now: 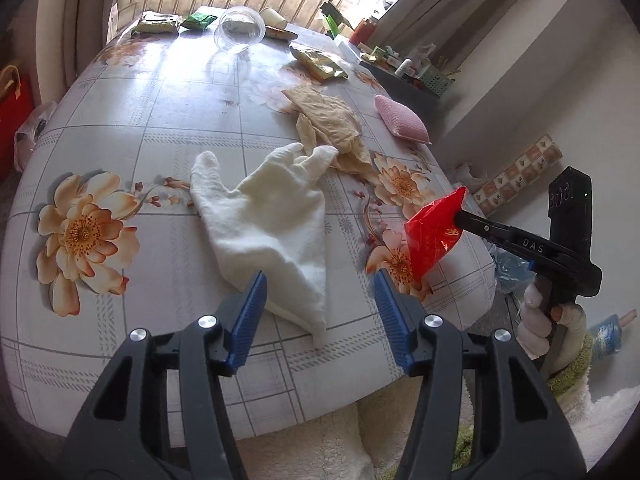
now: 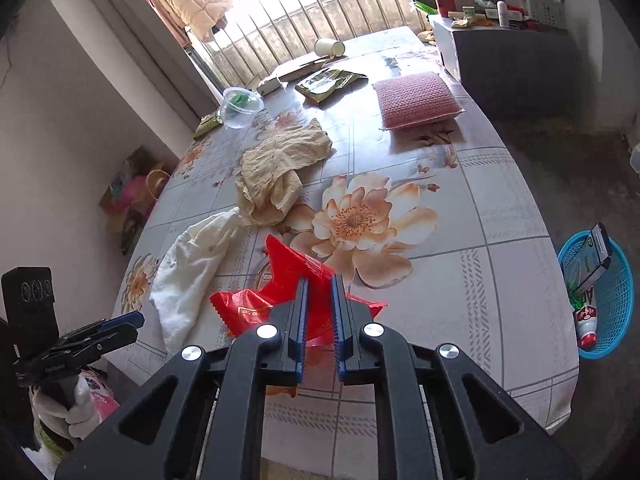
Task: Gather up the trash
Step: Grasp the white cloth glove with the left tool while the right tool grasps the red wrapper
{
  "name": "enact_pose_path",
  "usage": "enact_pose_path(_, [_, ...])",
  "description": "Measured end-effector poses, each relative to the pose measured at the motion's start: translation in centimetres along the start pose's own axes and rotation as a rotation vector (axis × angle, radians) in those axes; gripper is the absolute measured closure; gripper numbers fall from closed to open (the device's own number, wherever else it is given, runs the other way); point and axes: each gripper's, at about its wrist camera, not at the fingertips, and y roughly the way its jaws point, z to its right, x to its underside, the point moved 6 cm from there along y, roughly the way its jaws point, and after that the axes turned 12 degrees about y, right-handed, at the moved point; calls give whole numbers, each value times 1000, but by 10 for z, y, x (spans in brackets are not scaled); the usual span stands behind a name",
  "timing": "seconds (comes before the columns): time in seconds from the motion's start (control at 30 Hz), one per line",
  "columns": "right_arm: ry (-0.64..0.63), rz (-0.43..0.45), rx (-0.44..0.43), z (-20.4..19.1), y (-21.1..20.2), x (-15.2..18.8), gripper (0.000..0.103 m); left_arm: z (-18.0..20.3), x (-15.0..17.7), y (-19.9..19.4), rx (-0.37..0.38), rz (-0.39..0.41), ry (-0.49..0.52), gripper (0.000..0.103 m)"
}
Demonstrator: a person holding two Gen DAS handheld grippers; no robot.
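Note:
A crumpled red plastic wrapper (image 2: 280, 276) is pinched between the blue pads of my right gripper (image 2: 319, 280), just above the flowered tablecloth (image 2: 500, 216). From the left wrist view the same red wrapper (image 1: 434, 232) hangs from the right gripper (image 1: 460, 216) at the table's right edge. My left gripper (image 1: 320, 300) stands open over the near end of a white cloth (image 1: 272, 216), its pads clear of it. It shows small in the right wrist view as the left gripper (image 2: 124, 322). More trash lies at the far end: a yellow-green wrapper (image 1: 320, 62), a paper cup (image 2: 329, 47), a clear plastic bowl (image 1: 240, 32).
A blue mesh basket (image 2: 612, 292) on the floor right of the table holds a carton and a bottle. A beige cloth (image 2: 280, 168) and a pink knitted pad (image 2: 416, 100) lie mid-table. A dark cabinet (image 2: 516, 68) with clutter stands at the far right. Bags sit on the floor by the left wall.

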Motion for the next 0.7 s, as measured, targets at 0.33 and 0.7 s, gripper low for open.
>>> enact_pose_path(0.33, [30, -7, 24, 3, 3, 7, 88, -13, -32, 50, -203, -91, 83, 22])
enact_pose_path(0.7, [72, -101, -83, -1, 14, 13, 57, -20, -31, 71, -326, -140, 96, 34])
